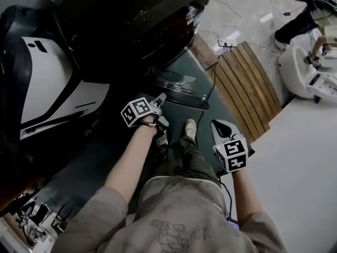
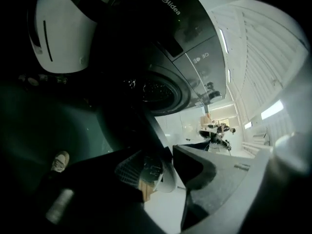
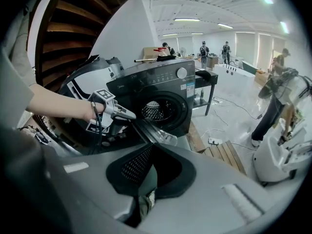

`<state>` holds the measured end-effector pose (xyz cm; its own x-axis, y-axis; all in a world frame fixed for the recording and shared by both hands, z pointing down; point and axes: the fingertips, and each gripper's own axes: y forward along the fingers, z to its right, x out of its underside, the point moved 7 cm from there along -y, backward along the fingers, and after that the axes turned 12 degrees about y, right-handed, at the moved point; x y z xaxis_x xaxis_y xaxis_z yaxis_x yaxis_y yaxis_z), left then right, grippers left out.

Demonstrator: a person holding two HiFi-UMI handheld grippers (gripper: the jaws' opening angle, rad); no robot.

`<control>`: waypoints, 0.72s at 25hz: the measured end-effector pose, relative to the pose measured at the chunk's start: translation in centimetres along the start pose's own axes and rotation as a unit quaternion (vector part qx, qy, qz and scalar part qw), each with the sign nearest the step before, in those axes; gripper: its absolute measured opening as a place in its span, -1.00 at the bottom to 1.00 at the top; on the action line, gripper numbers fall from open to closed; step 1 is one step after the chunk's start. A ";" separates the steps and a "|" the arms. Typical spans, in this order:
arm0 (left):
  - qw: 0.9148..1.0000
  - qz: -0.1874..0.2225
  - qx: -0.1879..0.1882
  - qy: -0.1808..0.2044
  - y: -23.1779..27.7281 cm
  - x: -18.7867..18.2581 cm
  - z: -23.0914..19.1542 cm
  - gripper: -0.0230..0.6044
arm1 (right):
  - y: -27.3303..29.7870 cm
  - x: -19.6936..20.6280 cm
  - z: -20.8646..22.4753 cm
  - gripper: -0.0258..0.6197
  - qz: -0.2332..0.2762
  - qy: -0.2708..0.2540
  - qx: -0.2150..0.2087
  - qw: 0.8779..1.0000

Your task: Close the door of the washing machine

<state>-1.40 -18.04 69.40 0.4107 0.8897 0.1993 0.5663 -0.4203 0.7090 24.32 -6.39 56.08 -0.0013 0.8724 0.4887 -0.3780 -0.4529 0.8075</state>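
The black front-loading washing machine [image 1: 131, 25] stands ahead of me, and its drum opening [image 3: 155, 110] is exposed. Its round door [image 1: 176, 86] with a clear glass bowl hangs swung out toward me. My left gripper [image 1: 161, 109] is at the door's near rim with its jaws open. In the left gripper view the door's dark edge [image 2: 151, 130] runs in between the jaws; contact is not discernible. My right gripper [image 1: 220, 126] hangs low to the right of my legs, away from the door, shut with nothing in it.
A slatted wooden platform [image 1: 250, 83] lies right of the machine, with a power strip [image 1: 227, 44] and cables behind it. A white and black appliance [image 1: 47, 83] stands at left. A person [image 1: 295, 25] stands beside a white machine [image 1: 303, 73] at far right. My shoes [image 1: 190, 129] are below the door.
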 end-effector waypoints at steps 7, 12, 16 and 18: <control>0.995 0.044 0.048 -0.073 2.8 -2.5 1.3 -0.32 | 0.6 0.3 1.4 -0.83 -0.003 0.011 0.010 1.000; 0.989 0.073 0.066 -0.110 4.4 -4.6 2.1 -0.31 | 1.3 0.3 2.1 -0.83 -0.009 0.013 0.010 1.000; 0.983 0.101 0.088 -0.126 5.6 -6.3 2.5 -0.30 | 1.7 0.2 2.7 -0.83 -0.012 0.009 0.015 1.000; 0.978 0.112 0.107 -0.136 6.1 -7.2 2.7 -0.31 | 1.8 0.1 2.9 -0.83 -0.012 0.008 0.019 1.000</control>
<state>1.05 -27.52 70.48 0.7009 0.7021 0.1258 0.5639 -0.6535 0.5050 26.27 -7.63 58.59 -0.0083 0.8855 0.4646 -0.3421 -0.4391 0.8308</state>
